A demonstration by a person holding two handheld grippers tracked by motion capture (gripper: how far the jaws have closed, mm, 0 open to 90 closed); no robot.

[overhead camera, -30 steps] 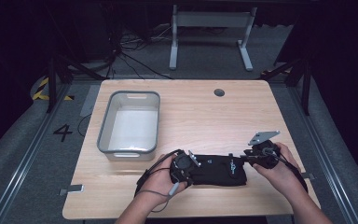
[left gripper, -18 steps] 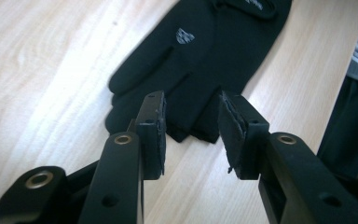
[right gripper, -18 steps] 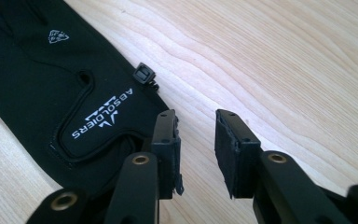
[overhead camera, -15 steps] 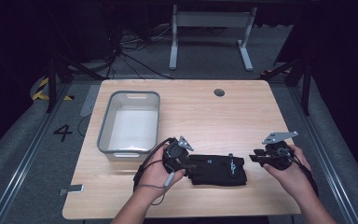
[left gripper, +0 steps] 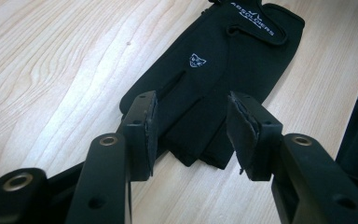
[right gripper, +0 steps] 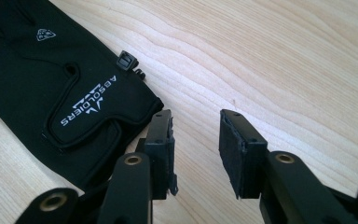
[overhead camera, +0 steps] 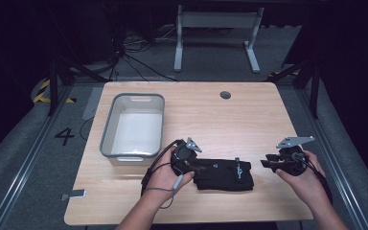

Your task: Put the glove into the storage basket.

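Note:
A black glove with white lettering lies flat on the wooden table, near its front edge. My left gripper rests at the glove's left end. In the left gripper view the glove has its finger ends between the jaws of the left gripper, which have just been opening; the pads stand clear of the fabric. My right gripper hovers a short way right of the glove. In the right gripper view the right gripper has just been opening over bare wood, and the glove's cuff lies to its left.
A grey plastic bin with a white inside stands on the left half of the table, just behind my left hand. A round cable hole sits near the far edge. A white desk frame stands on the floor beyond.
Both grippers have let go of the glove's ends and spread their jaws. The right gripper has drawn off to the right, away from the cuff. The left has stayed in place.

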